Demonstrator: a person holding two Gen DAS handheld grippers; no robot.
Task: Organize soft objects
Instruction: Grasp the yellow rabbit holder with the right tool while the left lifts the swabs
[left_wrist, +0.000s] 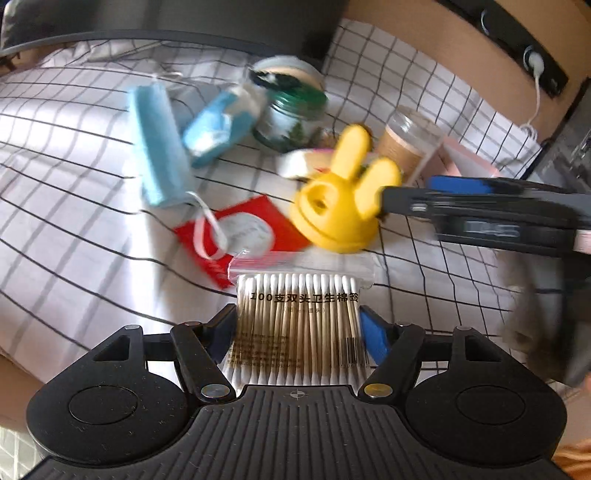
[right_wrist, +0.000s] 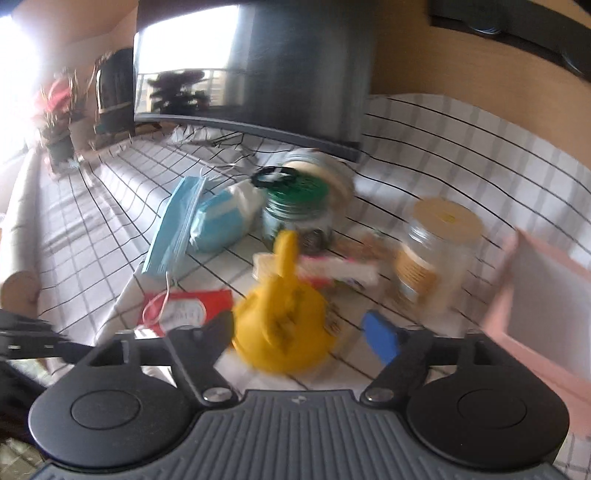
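Cotton swab bag (left_wrist: 301, 321) only leftward

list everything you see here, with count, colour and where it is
bag of cotton swabs: 1, clear, between left jaws
yellow rabbit-eared toy: 1, between right jaws
stack of face masks: 1, blue, left on checked sheet
blue-white soft pack: 1, beside masks
red packet: 1, mid sheet
green-lidded glass jar: 1, behind toy
clear jar with tan lid: 1, right
pink box: 1, far right
left gripper: black
right gripper: black
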